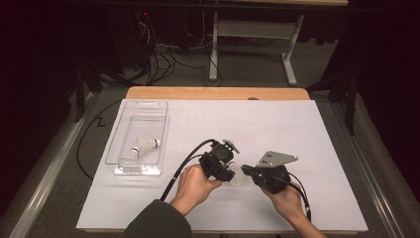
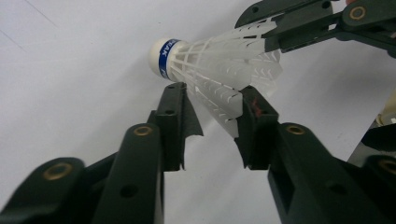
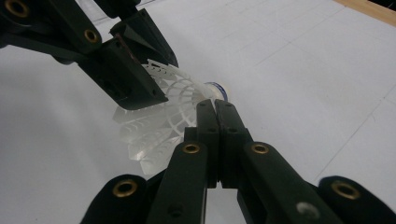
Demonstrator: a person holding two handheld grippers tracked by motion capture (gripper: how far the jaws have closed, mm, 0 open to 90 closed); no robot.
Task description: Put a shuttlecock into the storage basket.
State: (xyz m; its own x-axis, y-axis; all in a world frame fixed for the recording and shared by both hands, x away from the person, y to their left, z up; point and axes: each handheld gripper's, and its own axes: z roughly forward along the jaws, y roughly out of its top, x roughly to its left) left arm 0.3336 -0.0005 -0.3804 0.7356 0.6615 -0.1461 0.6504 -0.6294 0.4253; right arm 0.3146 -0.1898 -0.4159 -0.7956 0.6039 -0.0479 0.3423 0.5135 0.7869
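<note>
Shuttlecock (image 2: 219, 70) sits between my two grippers above the white table (image 1: 307, 148), long axis roughly level, cork end pointing away from the right gripper (image 3: 215, 109). Right gripper's jaws are clamped tight on the skirt's rim. Left gripper (image 2: 212, 100) is half-closed around the skirt, with one pad touching the feathers and the other just clear.

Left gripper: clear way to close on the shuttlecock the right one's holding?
Probably yes. The left gripper already has its jaws either side of the shuttlecock skirt, nothing between. The right gripper pinches the skirt's edge, off to one side.
</note>
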